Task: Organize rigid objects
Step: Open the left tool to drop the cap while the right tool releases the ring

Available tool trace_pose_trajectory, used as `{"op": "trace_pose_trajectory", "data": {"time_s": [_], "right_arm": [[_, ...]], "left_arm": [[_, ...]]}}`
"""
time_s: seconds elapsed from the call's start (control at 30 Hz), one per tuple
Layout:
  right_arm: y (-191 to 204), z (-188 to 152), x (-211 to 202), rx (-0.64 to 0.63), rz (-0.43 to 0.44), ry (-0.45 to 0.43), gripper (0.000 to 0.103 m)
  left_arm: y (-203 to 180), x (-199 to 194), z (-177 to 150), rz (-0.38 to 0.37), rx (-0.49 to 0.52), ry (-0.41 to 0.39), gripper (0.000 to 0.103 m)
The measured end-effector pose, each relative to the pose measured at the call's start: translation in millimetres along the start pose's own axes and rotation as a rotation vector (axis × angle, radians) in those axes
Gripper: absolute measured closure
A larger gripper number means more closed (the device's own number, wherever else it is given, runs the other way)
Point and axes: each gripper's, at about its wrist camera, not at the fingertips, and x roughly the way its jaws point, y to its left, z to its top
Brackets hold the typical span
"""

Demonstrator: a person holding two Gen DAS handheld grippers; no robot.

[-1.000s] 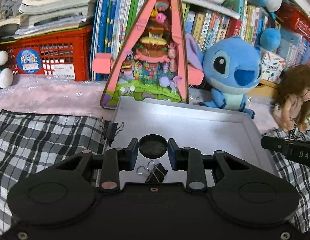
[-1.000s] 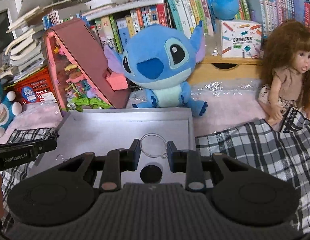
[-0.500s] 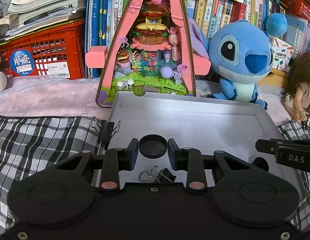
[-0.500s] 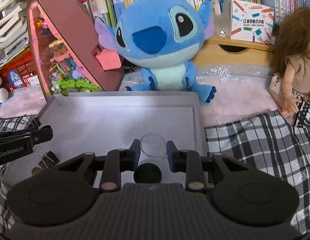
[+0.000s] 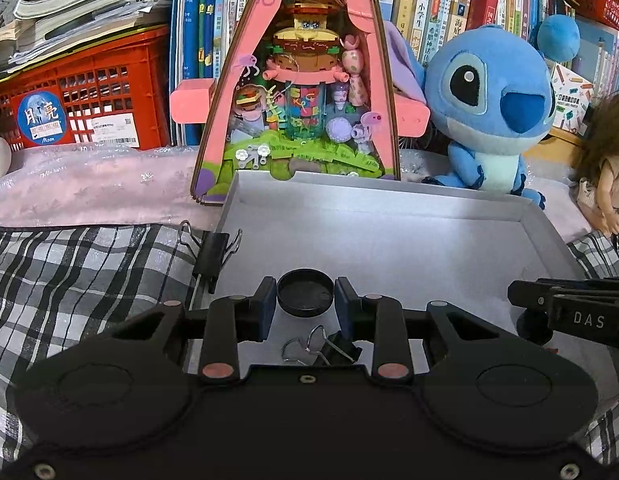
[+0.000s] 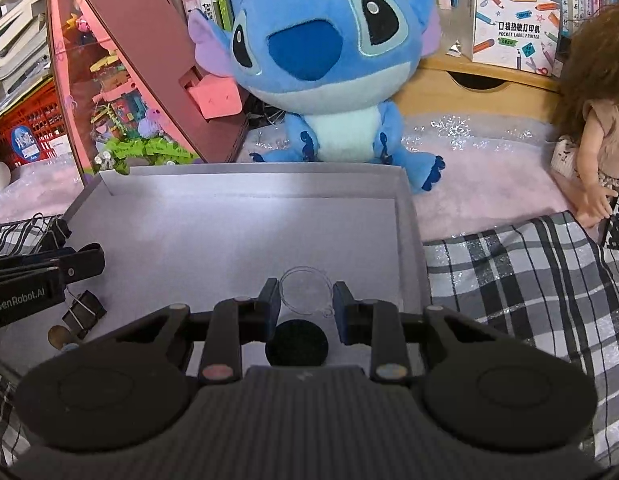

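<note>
In the left wrist view my left gripper (image 5: 305, 300) is shut on a small black round cap (image 5: 305, 294), held low over the near part of the grey tray (image 5: 389, 236). My right gripper (image 6: 305, 296) is shut on a clear round lid (image 6: 305, 290) above the same tray (image 6: 229, 232). A black round disc (image 6: 296, 344) lies on the tray floor just beneath it. One black binder clip (image 5: 329, 350) lies in the tray under my left fingers. Another binder clip (image 5: 213, 252) sits at the tray's left rim.
A pink triangular toy house (image 5: 301, 92) and a blue plush (image 5: 493, 100) stand right behind the tray. A doll (image 6: 589, 120) sits at the right. Checked cloth (image 6: 529, 280) covers the surface on both sides. A red crate (image 5: 89, 104) and books fill the back.
Both grippers have sunk toward the tray and come closer to it, each still holding its round piece. The tray and the black disc now look larger and nearer.
</note>
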Motion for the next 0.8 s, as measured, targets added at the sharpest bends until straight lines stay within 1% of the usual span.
{"op": "trace_pose_trajectory", "data": {"time_s": [0.27, 0.33, 0.4, 0.53, 0.57, 0.6, 0.63, 0.67, 0.73, 0.8], "right_arm": [[0, -1, 4, -0.003, -0.006, 0.003, 0.069], [0, -1, 4, -0.005, -0.008, 0.002, 0.068], [0, -2, 4, -0.005, -0.007, -0.002, 0.065], [-2, -3, 2, 0.008, 0.003, -0.01, 0.065], [-3, -3, 1, 0.009, 0.003, -0.011, 0.061], [-3, -3, 0, 0.01, 0.002, -0.015, 0.054], [-4, -3, -1, 0.013, 0.002, -0.021, 0.051], [-4, -3, -4, 0.017, 0.003, -0.027, 0.05], [-5, -4, -9, 0.025, 0.007, -0.037, 0.047], [-4, -4, -15, 0.027, 0.009, -0.051, 0.042]], "left_arm": [[1, 4, -3, 0.011, 0.0, 0.007, 0.073], [2, 5, -4, 0.012, 0.0, 0.009, 0.073], [1, 5, -4, 0.014, 0.006, 0.005, 0.073], [1, 4, -6, 0.018, 0.018, 0.001, 0.073], [0, 3, -6, 0.019, 0.019, 0.0, 0.073], [1, 2, -6, 0.019, 0.019, -0.003, 0.072], [1, 0, -7, 0.02, 0.019, -0.007, 0.07], [1, -3, -7, 0.02, 0.02, -0.013, 0.065], [0, -10, -7, 0.025, 0.022, -0.026, 0.061], [-1, -18, -7, 0.027, 0.029, -0.038, 0.058]]}}
